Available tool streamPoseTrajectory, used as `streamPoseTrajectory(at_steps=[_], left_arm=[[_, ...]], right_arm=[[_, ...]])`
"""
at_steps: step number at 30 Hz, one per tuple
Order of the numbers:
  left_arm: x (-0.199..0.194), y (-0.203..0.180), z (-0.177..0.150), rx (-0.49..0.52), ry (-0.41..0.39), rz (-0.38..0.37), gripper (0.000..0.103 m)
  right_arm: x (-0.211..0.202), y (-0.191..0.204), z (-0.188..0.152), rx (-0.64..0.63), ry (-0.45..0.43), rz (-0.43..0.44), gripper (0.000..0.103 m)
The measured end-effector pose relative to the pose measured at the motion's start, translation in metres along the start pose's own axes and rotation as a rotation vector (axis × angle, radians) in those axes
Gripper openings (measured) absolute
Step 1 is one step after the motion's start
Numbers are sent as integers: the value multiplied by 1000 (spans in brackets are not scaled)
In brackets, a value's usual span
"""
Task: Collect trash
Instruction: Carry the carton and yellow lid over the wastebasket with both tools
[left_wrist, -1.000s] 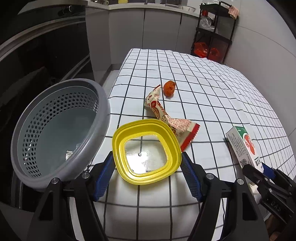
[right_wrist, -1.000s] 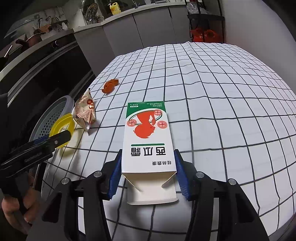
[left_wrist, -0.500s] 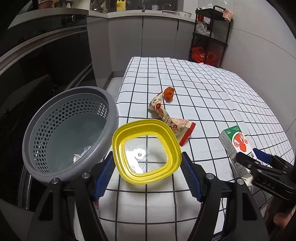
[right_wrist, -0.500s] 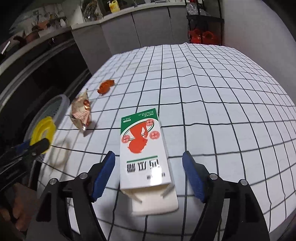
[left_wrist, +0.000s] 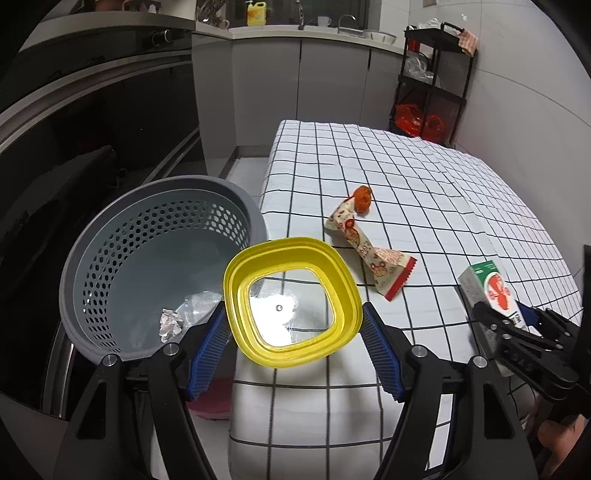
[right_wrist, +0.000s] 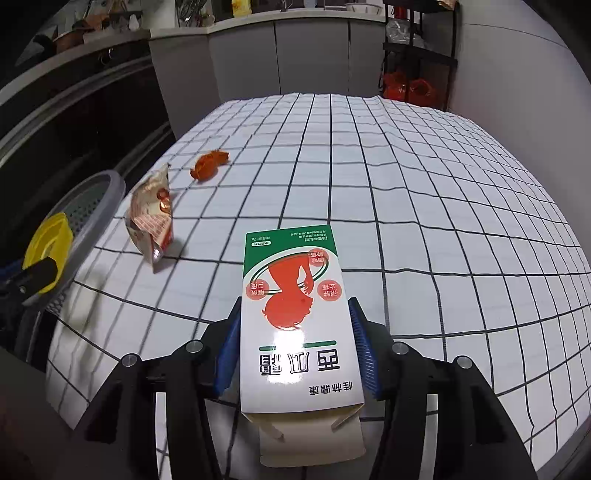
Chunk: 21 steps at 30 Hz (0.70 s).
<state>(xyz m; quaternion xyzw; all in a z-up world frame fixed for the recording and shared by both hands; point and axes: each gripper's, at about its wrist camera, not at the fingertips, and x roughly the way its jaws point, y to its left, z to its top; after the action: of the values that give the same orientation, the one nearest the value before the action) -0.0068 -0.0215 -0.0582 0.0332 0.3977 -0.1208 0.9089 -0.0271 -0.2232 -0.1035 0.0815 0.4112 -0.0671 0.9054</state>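
While the bin (left_wrist: 162, 266) already has a paper ball (left_wrist: 170, 324) and some clear plastic in it, most trash is not in yet. The left gripper (left_wrist: 293, 345) grips a yellow lid (left_wrist: 291, 301) right beside the bin. The right gripper (right_wrist: 293, 345) squeezes a box (right_wrist: 295, 314) near the table's (right_wrist: 424, 184) near edge. A wrapper (left_wrist: 367, 251) and an orange scrap (left_wrist: 362, 199) lie farther off. Only the left view looks inside the bin; only the right view shows the box's open flap.
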Motion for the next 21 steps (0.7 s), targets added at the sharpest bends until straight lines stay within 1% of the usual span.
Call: streamPoseTrajectory(at_steps=[2,5,8,12,14,18,21], left_arm=[[-1,6,1,-7,-5,8,68],[-3,19,6,-26,-18,24,68],[-7,35,13,-50,-38,43,69],[-11,61,27,-82,-68,92,69],[-12,76,33,-98,-86,123,69],[-9,106,42,-127,-92,171,69],[-5,125,46,-135,-92,220,69]], right_arm=[[-12,6,7,1,-29,33,52],[-30,22,22,-10,-77,106,52],[-34,51,41,-43,-103,194,52],[-25,93,62,-92,-108,297,52],[-18,117,70,-129,-106,333,52],[3,161,83,-172,-69,426,52],[20,187,91,-197,-46,454,52]])
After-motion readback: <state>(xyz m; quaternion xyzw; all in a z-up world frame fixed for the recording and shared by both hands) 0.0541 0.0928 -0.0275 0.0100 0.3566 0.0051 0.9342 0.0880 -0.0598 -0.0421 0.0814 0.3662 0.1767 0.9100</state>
